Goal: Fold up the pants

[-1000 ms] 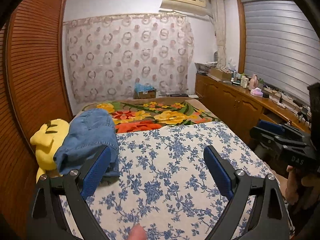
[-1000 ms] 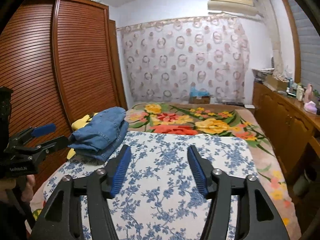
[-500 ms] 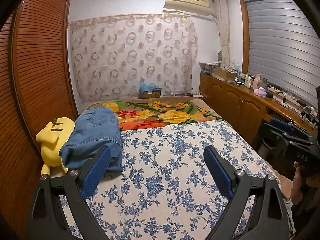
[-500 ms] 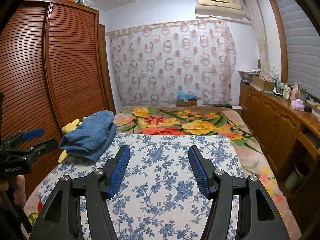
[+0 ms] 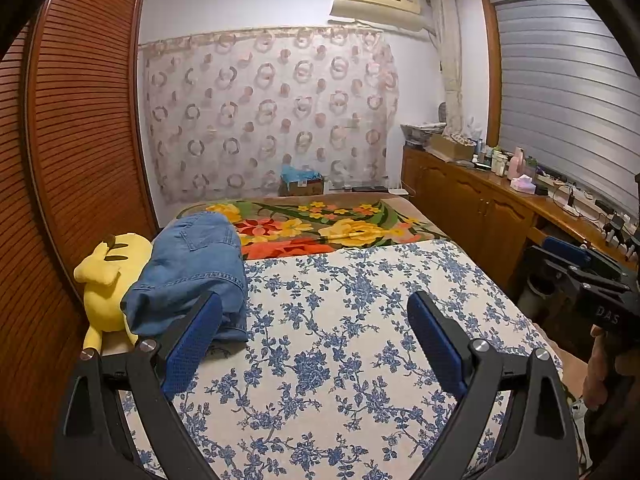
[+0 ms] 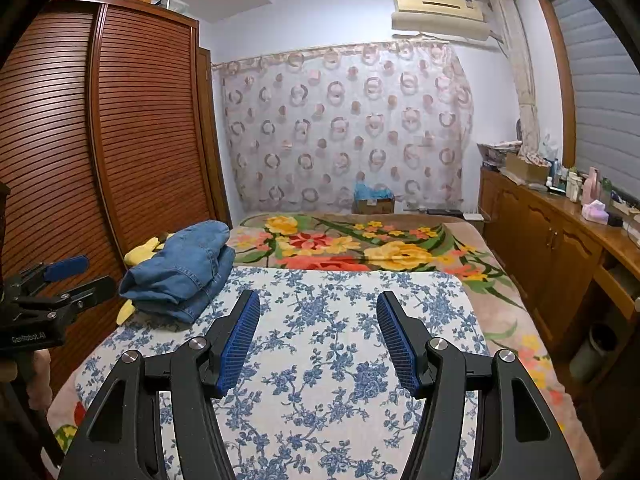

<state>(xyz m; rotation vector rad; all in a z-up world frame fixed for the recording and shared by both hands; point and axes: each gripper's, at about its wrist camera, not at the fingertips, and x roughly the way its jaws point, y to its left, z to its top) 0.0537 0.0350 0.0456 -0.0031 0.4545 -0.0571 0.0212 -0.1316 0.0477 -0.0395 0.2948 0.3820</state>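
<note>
Denim jeans, folded into a thick bundle, lay at the bed's left edge against a yellow plush toy, ahead-left of both grippers and touching neither. Left gripper and right gripper hung spread and empty over the blue-flowered white sheet. Slatted wooden wardrobe doors stood alongside.

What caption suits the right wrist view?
Folded jeans on a yellow plush toy, right gripper jaws open over the floral sheet.
</note>
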